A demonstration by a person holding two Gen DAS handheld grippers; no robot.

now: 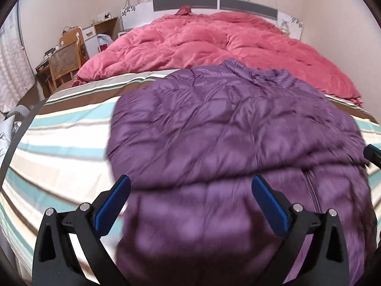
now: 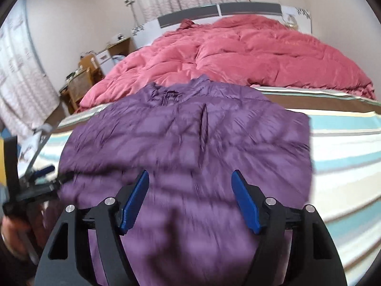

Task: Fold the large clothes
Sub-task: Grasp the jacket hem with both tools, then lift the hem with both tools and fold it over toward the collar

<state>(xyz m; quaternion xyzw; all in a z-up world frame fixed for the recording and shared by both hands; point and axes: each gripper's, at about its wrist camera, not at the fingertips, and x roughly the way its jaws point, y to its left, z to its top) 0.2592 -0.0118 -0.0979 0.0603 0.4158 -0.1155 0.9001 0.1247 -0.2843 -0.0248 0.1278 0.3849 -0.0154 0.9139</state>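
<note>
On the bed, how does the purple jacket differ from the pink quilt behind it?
The purple jacket is smaller and lies fairly flat at the near end, on the striped sheet; the pink quilt is much larger and lies bunched in puffy heaps at the headboard end. The jacket has a collar and a zip; the quilt shows neither. Both are quilted, padded fabric on the same bed, and neither open gripper holds either.

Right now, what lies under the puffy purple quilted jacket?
The puffy purple quilted jacket lies on a striped bedsheet with teal, cream and brown bands. Whatever is directly beneath it stays covered.
</note>
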